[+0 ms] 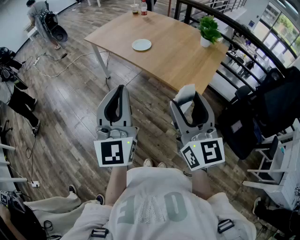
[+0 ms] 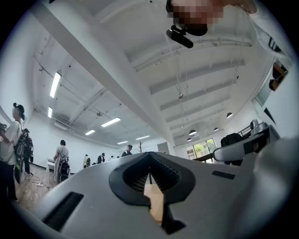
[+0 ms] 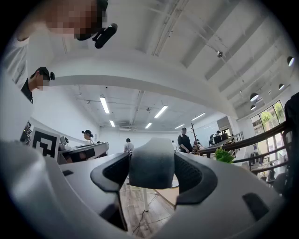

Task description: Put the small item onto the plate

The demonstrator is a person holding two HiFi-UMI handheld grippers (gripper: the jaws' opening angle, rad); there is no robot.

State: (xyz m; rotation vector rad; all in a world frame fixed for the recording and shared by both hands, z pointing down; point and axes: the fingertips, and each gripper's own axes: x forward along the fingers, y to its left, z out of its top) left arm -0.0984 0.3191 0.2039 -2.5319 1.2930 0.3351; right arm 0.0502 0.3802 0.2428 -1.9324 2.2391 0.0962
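A small white plate lies on the wooden table ahead of me. My right gripper is held at waist height, well short of the table, shut on a small pale grey-white item. In the right gripper view the item fills the gap between the dark jaw pads of the right gripper and tilts up toward the ceiling. My left gripper hangs beside it, its jaws shut together with nothing in them; in its own view the left gripper shows tips that meet.
A potted plant stands at the table's right end and bottles at its far edge. A black railing and dark bags and chairs line the right. Cables, a stroller and people are at the left.
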